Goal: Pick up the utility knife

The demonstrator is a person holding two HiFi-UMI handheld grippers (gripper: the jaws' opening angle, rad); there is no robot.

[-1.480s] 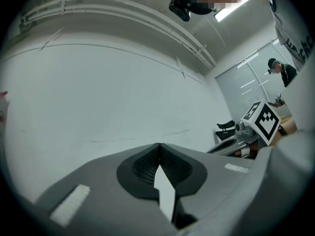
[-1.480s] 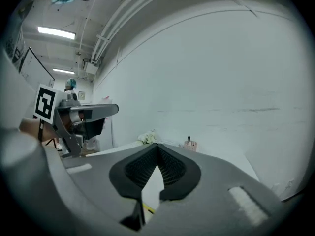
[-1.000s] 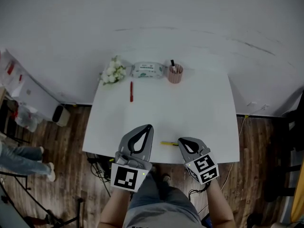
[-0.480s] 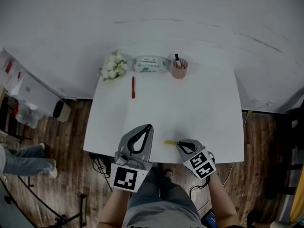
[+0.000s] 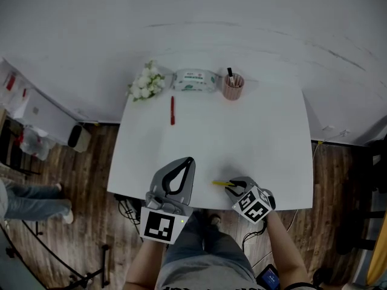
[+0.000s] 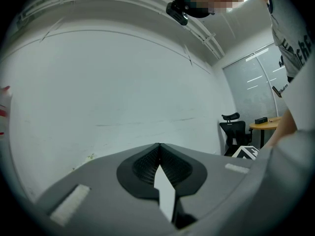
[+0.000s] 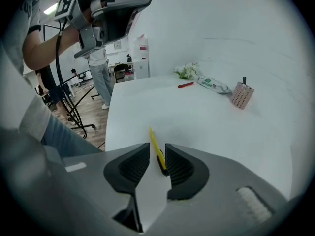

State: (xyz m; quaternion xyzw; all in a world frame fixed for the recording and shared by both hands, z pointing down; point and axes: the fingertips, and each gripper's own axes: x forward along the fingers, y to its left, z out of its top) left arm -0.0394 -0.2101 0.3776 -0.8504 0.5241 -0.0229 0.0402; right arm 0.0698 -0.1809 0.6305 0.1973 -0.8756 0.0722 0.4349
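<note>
The yellow utility knife (image 5: 220, 183) lies flat on the white table (image 5: 260, 138) near its front edge. My right gripper (image 5: 235, 186) tilts down over the knife's near end. Its jaws have just been opening and now stand apart. In the right gripper view the knife (image 7: 153, 142) runs up between the fingers (image 7: 182, 167), its dark end close against the right-hand one, and the right gripper (image 7: 157, 150) does not clamp it. My left gripper (image 5: 188, 162) hovers level over the front edge, shut and empty; in its own view the left gripper (image 6: 159, 147) faces a bare wall.
At the table's far side stand a white flower bunch (image 5: 146, 83), a wipes pack (image 5: 195, 80) and a pink pen cup (image 5: 233, 87). A red pen (image 5: 172, 110) lies left of centre. A person (image 7: 101, 75) and stands are off the table's left side.
My right gripper has sunk toward the table, tipped nose-down over the knife's end and opened its jaws. The left gripper has barely shifted.
</note>
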